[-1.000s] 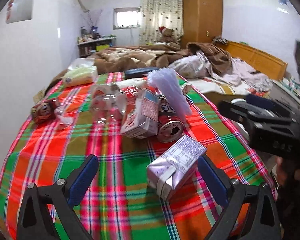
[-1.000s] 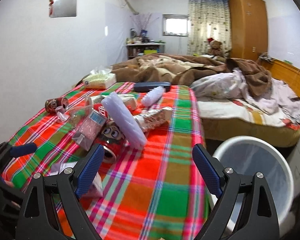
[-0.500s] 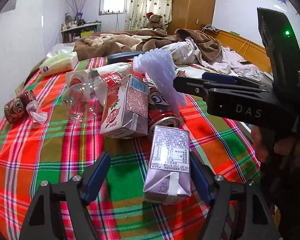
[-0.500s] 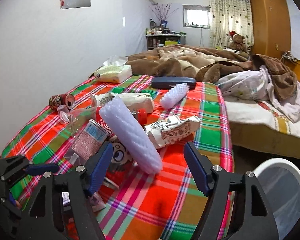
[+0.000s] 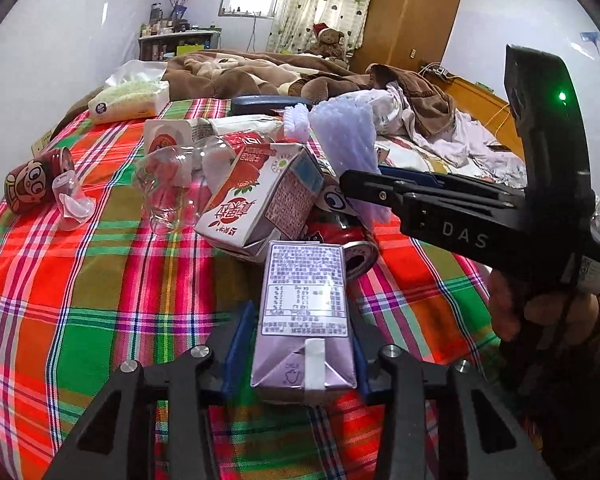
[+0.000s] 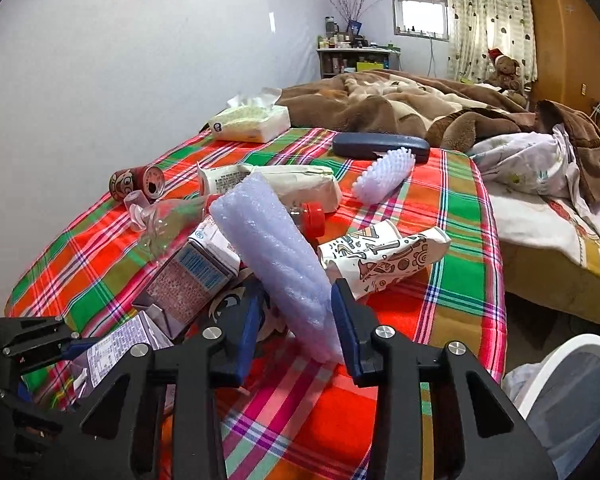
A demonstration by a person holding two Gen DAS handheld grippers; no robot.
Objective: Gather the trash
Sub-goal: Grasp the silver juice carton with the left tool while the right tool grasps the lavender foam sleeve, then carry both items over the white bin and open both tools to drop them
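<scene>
The purple carton is clamped by the left gripper, whose jaws have just been closing. Behind the carton, the foam sleeve is pinched by the right gripper, likewise just closed in.

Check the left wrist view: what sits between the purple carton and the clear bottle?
In the left wrist view, the red strawberry carton lies between the purple carton and the clear bottle, tilted against a red can.

- My left gripper angles down; its jaws have just been closing, blue pads against a carton's sides.
- My right gripper, hand-held, likewise closing around a foam sleeve.
</scene>
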